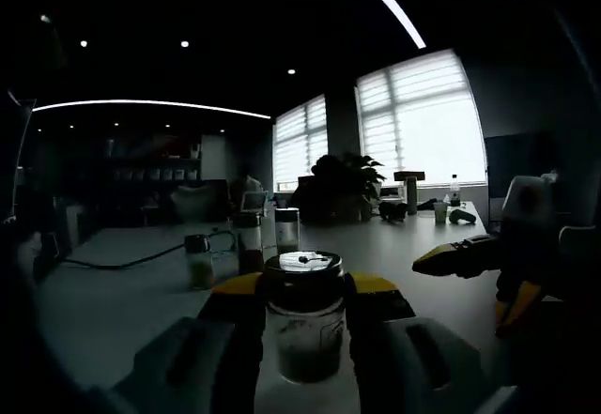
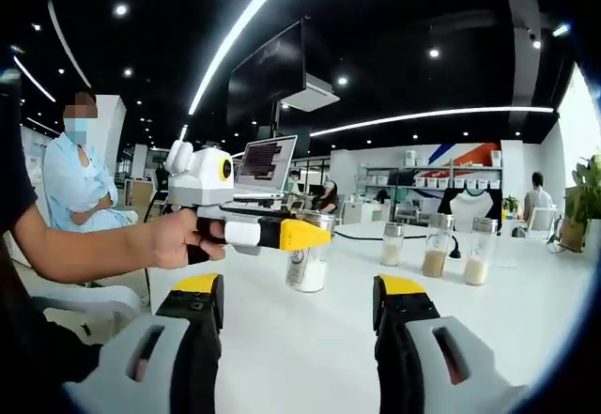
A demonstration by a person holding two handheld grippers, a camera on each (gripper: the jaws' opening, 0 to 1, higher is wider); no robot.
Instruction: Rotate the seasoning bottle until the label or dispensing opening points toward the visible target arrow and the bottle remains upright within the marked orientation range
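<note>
The seasoning bottle (image 1: 302, 320), a clear jar with a dark lid and pale contents, stands upright on the white table (image 1: 113, 311). My left gripper (image 1: 302, 287) is shut on it, one yellow-tipped jaw pressed to each side. In the right gripper view the same bottle (image 2: 308, 266) stands mid-table, with the left gripper (image 2: 282, 234) held on it by a hand from the left. My right gripper (image 2: 299, 287) is open and holds nothing, a short way back from the bottle. It enters the left gripper view from the right as the right gripper (image 1: 460, 256).
Three more bottles (image 2: 435, 245) stand in a row to the right on the table. A laptop (image 2: 265, 165) sits behind the held bottle. A seated person (image 2: 80, 179) is at the far left. A potted plant (image 1: 343, 184) and bright windows lie beyond the table's far end.
</note>
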